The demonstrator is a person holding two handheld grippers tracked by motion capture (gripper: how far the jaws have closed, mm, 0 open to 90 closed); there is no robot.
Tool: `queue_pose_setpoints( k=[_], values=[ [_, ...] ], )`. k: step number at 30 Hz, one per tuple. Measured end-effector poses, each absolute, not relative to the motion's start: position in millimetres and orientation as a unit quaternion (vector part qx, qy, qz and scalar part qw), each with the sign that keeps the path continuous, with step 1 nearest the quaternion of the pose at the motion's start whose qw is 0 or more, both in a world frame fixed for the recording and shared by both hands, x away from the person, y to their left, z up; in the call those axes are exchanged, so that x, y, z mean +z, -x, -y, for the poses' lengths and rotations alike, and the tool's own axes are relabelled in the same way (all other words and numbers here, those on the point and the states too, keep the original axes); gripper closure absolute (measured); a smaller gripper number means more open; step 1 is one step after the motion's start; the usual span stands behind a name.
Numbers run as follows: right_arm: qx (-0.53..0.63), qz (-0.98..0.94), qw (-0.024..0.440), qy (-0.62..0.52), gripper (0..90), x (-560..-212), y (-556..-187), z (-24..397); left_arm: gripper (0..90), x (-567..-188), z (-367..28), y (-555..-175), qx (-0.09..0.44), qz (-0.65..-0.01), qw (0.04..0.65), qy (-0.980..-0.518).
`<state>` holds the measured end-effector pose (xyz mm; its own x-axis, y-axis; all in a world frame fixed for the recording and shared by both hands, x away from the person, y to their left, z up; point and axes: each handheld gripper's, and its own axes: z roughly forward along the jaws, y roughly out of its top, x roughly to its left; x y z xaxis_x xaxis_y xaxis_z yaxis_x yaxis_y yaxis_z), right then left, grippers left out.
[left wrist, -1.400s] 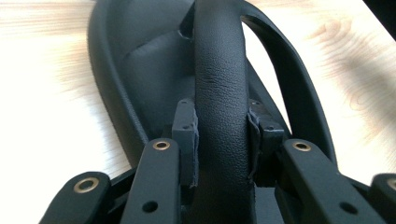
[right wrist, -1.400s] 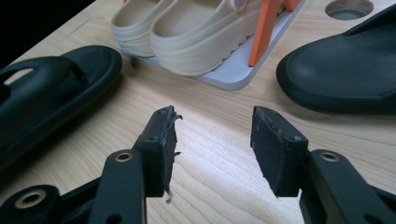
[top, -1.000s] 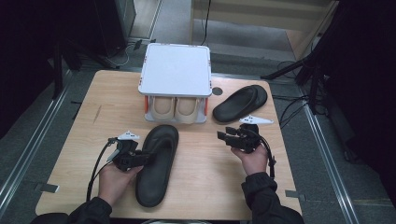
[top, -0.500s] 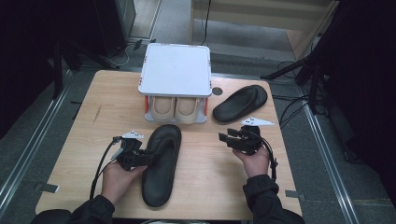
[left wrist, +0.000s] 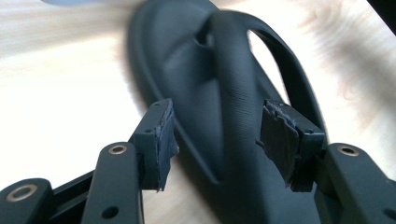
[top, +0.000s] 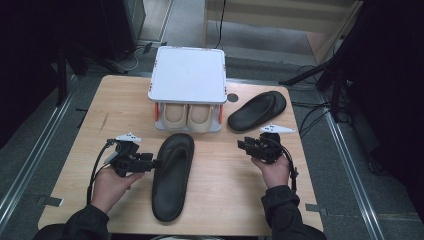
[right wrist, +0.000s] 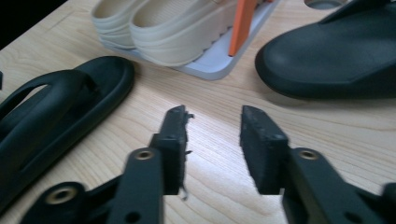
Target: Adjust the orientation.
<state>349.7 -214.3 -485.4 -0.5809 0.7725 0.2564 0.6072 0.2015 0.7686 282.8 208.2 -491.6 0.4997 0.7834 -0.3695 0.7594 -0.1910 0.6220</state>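
Tabletop (top: 225, 190) bears black sandal (top: 172, 175) lengthwise, toe apparently toward shoe rack (top: 187, 75).

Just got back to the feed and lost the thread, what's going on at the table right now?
A person works two handheld grippers at a wooden table. The left gripper sits at the edge of the near black slipper; its jaws have just been opening, and the pads stand clear of it. The right gripper hovers over bare wood, jaws just closing on nothing. The other black slipper lies beside the white rack holding beige slippers.
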Motion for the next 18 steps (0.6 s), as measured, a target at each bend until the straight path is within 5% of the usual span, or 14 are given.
queue_pose_setpoints(
  k=[8,18],
  values=[
    [0.425,-0.77,0.086,-0.468,88.8,-489,-365,221,43.3,-491,-227,-289,0.029,-0.507,0.395,-0.766],
    [0.417,-0.763,0.102,-0.483,90.0,-491,-388,230,41.6,-493,-240,-291,0.032,-0.512,0.395,-0.762]
  ],
)
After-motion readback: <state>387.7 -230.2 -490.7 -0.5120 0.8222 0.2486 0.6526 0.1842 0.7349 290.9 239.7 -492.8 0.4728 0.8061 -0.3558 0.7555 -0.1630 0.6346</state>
